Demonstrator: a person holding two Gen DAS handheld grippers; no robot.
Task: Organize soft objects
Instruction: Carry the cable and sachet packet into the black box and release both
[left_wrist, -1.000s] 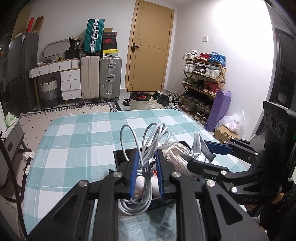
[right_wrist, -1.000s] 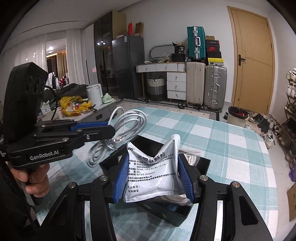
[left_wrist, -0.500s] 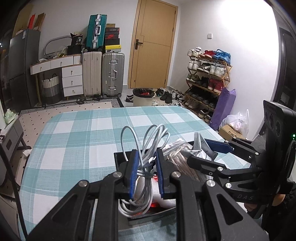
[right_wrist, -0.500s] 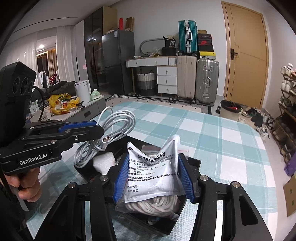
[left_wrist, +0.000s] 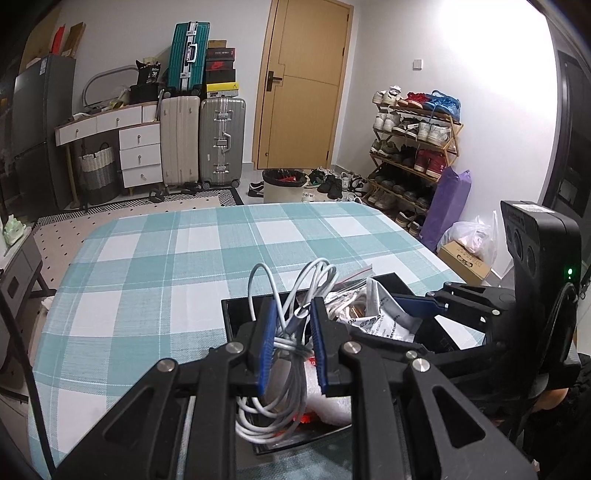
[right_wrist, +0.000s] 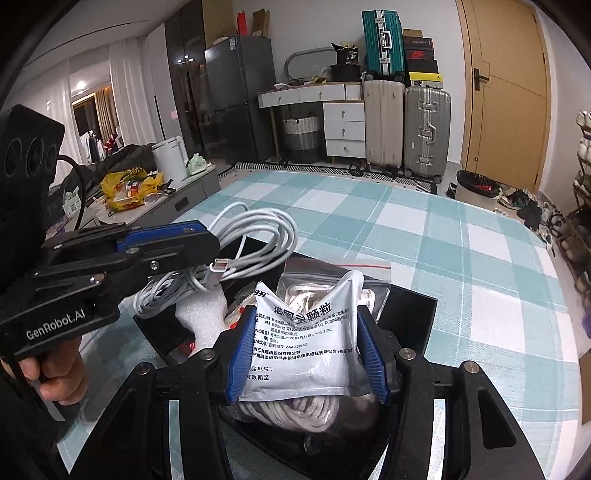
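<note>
My left gripper (left_wrist: 292, 345) is shut on a coiled white cable (left_wrist: 284, 373) and holds it low over a black tray (left_wrist: 236, 314) on the checked tablecloth. In the right wrist view the left gripper (right_wrist: 199, 240) and the cable (right_wrist: 255, 240) are at the tray's left side. My right gripper (right_wrist: 306, 354) is shut on a white printed sachet (right_wrist: 303, 347) over the tray (right_wrist: 410, 310). Beneath it lie a clear zip bag of white rope (right_wrist: 295, 410) and white foam (right_wrist: 203, 317).
The tray sits near the front edge of a table with a teal checked cloth (left_wrist: 192, 266). Suitcases (left_wrist: 203, 140), a drawer unit, a bin (left_wrist: 282, 184) and a shoe rack (left_wrist: 413, 147) stand beyond the table. A low side table with a yellow bag (right_wrist: 129, 184) is at the left.
Both grippers have come down toward the tray with their loads. The cable now hangs into the tray's left part and the sachet sits low over the rope bag.
</note>
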